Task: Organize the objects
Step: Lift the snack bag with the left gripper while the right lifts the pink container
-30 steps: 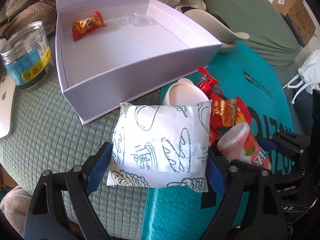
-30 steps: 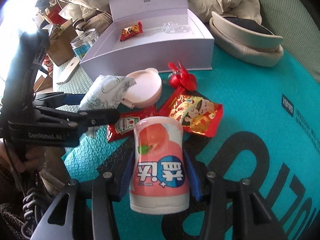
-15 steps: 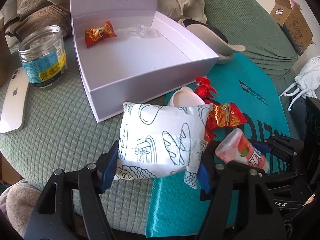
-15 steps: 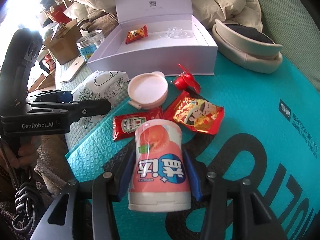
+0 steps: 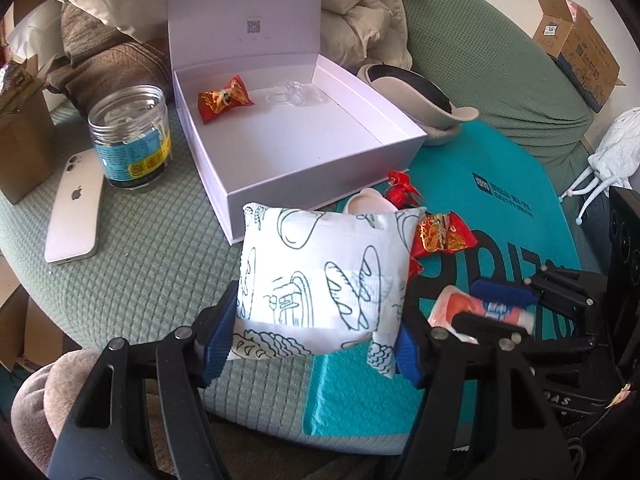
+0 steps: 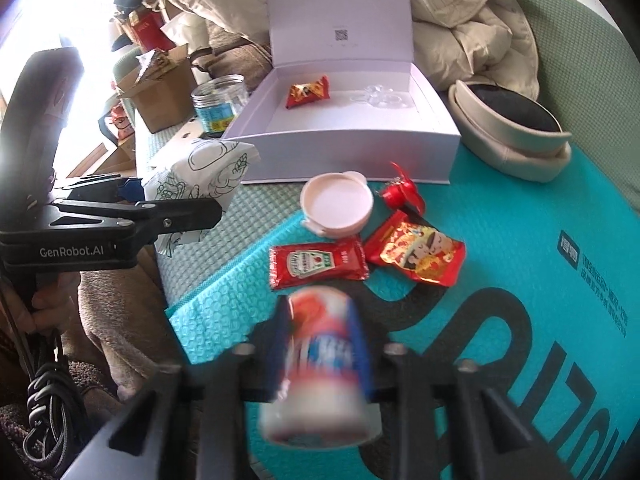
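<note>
Both loads had risen: the left gripper [image 5: 316, 340] clamped the bread-print packet [image 5: 320, 276], the right gripper [image 6: 320, 364] the pink bottle [image 6: 320, 364], heading for the white box [image 5: 320, 184] at upper centre.

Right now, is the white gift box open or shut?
Open. The white box has its lid standing upright behind, and the interior shows: a red candy and a clear plastic piece lie inside.
</note>
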The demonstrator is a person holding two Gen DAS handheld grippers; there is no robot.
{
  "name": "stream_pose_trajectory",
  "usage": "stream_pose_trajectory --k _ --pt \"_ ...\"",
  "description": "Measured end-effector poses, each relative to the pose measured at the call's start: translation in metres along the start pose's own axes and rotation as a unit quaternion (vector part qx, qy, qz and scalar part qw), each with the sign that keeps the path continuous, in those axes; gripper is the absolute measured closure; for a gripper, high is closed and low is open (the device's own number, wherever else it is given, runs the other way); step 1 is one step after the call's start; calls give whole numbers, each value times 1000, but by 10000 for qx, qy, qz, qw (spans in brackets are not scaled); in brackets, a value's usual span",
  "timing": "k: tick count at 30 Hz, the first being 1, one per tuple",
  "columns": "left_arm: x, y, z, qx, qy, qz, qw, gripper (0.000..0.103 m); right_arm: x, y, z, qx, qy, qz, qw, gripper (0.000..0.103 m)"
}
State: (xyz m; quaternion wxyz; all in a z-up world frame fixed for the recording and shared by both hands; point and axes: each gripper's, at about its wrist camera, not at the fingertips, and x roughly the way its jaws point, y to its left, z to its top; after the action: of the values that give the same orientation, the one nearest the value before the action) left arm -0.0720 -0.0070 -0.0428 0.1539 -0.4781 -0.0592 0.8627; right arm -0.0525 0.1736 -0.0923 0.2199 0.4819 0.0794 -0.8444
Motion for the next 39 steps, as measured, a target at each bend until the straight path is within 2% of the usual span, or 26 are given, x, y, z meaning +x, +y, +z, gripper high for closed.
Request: stream_pose_trajectory --k 4,6,7,8,19,31,33,35,39 --pt "-6 1 -4 16 -53 72 10000 37 7 0 -5 115 184 7 9998 81" --pt "-4 1 -6 -1 -28 69 10000 37 6 -2 -9 246 322 -15 9992 74" --pt "-4 1 -7 -28 -14 34 10000 37 4 -2 -12 259 379 -52 9989 54" --pt "-4 1 -8 -53 4 -19 10000 37 1 -1 -17 251 415 -127 9987 41" --pt "-7 -31 -35 416 287 -353 9981 37 -8 -4 -62 276 674 -393 9966 40" --pt "-2 -36 -45 539 520 -339 9966 37 5 -11 -73 483 796 -263 9953 40" --pt "-2 -35 -45 530 543 -340 9965 37 4 -12 -73 505 763 -263 9955 40" --pt "-1 -35 -46 526 558 -341 9965 37 3 -12 -73 500 707 -278 9959 45" --pt "-1 -34 -46 532 563 -337 9964 37 2 -9 -70 427 609 -308 9968 45"
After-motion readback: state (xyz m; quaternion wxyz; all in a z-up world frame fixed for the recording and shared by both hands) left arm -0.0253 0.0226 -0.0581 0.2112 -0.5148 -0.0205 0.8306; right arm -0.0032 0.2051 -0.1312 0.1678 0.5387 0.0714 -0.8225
